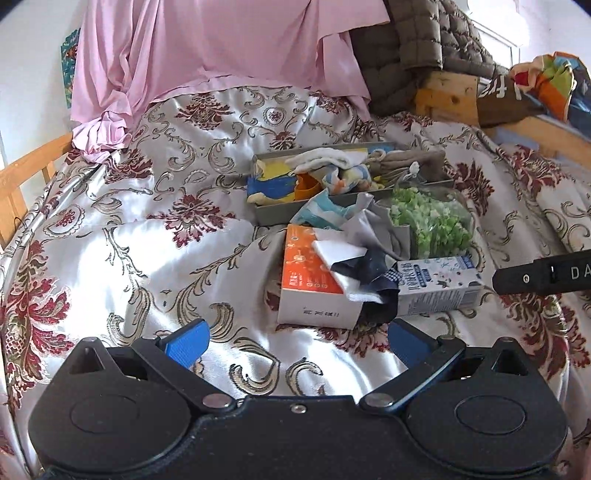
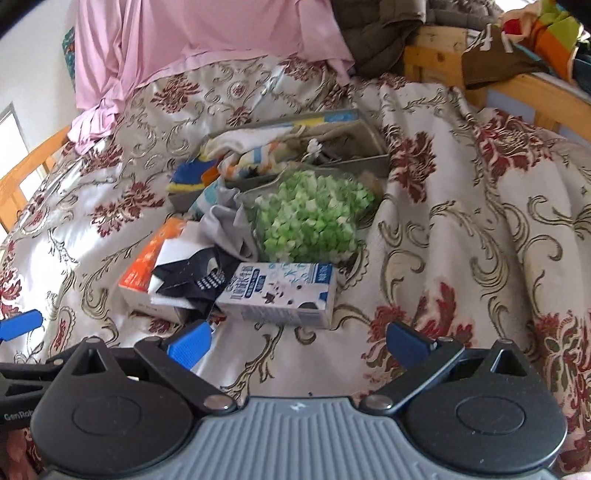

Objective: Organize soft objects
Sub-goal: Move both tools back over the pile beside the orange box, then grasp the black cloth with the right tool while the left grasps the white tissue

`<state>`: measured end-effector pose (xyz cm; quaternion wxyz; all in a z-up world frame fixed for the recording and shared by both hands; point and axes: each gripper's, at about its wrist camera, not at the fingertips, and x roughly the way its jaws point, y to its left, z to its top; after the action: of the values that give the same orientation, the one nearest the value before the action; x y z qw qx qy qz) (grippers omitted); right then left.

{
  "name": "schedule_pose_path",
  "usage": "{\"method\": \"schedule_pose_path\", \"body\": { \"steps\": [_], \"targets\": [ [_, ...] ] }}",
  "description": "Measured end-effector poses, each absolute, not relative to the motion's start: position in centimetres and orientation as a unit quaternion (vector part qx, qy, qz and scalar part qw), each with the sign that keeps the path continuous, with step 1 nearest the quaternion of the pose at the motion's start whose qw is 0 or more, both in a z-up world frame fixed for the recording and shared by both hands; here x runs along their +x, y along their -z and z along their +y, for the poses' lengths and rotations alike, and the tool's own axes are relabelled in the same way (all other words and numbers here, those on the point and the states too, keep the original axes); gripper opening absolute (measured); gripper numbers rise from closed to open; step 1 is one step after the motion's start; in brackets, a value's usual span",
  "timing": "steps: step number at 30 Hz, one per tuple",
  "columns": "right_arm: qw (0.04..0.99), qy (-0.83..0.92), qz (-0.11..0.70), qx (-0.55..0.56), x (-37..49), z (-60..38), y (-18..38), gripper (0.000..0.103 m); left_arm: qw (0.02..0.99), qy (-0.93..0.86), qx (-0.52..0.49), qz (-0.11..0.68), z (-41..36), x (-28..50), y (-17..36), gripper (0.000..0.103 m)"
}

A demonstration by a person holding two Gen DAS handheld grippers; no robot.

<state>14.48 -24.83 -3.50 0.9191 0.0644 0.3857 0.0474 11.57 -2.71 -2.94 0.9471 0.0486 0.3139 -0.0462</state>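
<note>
A grey divider tray point(image 1: 280, 218) point(image 2: 373, 136) sits on the bed, stuffed with socks and cloths. In front of it lie a grey cloth point(image 1: 384, 221) point(image 2: 221, 229), a bag of green pieces point(image 1: 436, 221) point(image 2: 310, 218), an orange and white box point(image 1: 310, 280) point(image 2: 147, 266) with dark and white socks point(image 1: 362, 273) point(image 2: 192, 273) draped on it, and a blue and white carton point(image 1: 439, 288) point(image 2: 284, 295). My left gripper point(image 1: 299, 343) is open just short of the orange box. My right gripper point(image 2: 299, 343) is open just before the carton. Neither holds anything.
The floral satin bedspread point(image 1: 147, 240) point(image 2: 461, 221) covers the bed. A pink sheet point(image 1: 207, 55) point(image 2: 192, 33) and a quilted olive jacket point(image 1: 424, 44) lie at the back. Wooden rails point(image 1: 29, 166) point(image 2: 436, 55) edge both sides. The other gripper's black body point(image 1: 543, 277) enters from the right.
</note>
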Motion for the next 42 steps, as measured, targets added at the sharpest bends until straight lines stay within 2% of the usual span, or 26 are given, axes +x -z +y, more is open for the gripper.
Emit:
{"method": "schedule_pose_path", "body": {
  "steps": [14,24,35,42],
  "targets": [
    [0.907,-0.083,0.407,0.068,15.4,-24.0,4.1,0.103,0.942,-0.01,0.078,0.326,-1.5,13.3,2.6,0.102],
    [0.913,-0.126,0.382,0.07,15.9,-22.7,4.3,0.103,0.938,0.005,0.096,0.334,-0.7,15.6,1.8,0.102],
    [0.938,-0.148,0.313,-0.02,17.2,-19.3,4.5,0.103,0.946,0.086,0.022,0.312,0.4,20.2,1.5,0.102],
    [0.943,-0.166,0.287,-0.024,18.8,-18.5,4.9,0.1,0.943,0.145,-0.011,0.301,0.5,23.0,2.2,0.102]
  ]
}}
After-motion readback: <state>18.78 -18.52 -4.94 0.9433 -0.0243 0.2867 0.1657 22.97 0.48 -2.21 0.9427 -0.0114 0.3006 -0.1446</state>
